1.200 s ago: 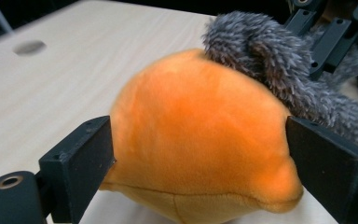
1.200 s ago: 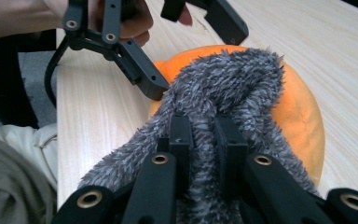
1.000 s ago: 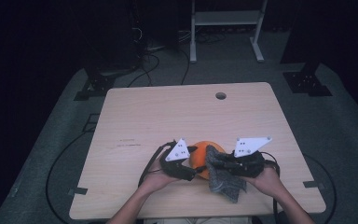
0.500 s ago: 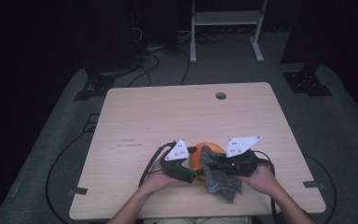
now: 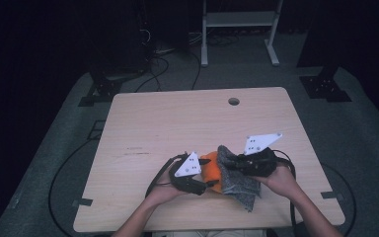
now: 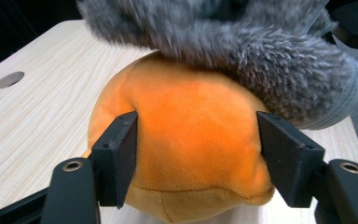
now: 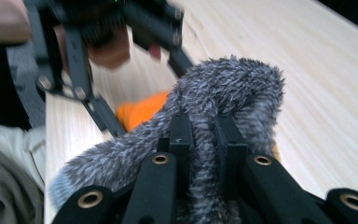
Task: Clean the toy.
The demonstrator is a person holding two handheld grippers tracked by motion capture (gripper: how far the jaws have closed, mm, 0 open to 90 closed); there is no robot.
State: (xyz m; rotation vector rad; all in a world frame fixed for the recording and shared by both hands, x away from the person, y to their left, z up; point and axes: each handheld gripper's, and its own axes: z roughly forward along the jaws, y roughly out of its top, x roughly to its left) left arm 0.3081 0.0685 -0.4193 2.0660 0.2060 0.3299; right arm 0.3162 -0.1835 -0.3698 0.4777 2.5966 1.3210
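A pale wooden bench (image 5: 177,128) with a round cable hole (image 5: 234,101) near its far edge stands on grey carpet (image 5: 360,133). Behind it a white metal frame (image 5: 239,19) and dark cables (image 5: 170,61) lie on the floor.

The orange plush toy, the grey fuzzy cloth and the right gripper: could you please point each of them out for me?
orange plush toy (image 6: 191,140), left gripper view, middle of its rounded front.
grey fuzzy cloth (image 7: 242,88), right gripper view, top of the raised fold.
right gripper (image 7: 204,135), right gripper view, between its fingertips, pinching the cloth.
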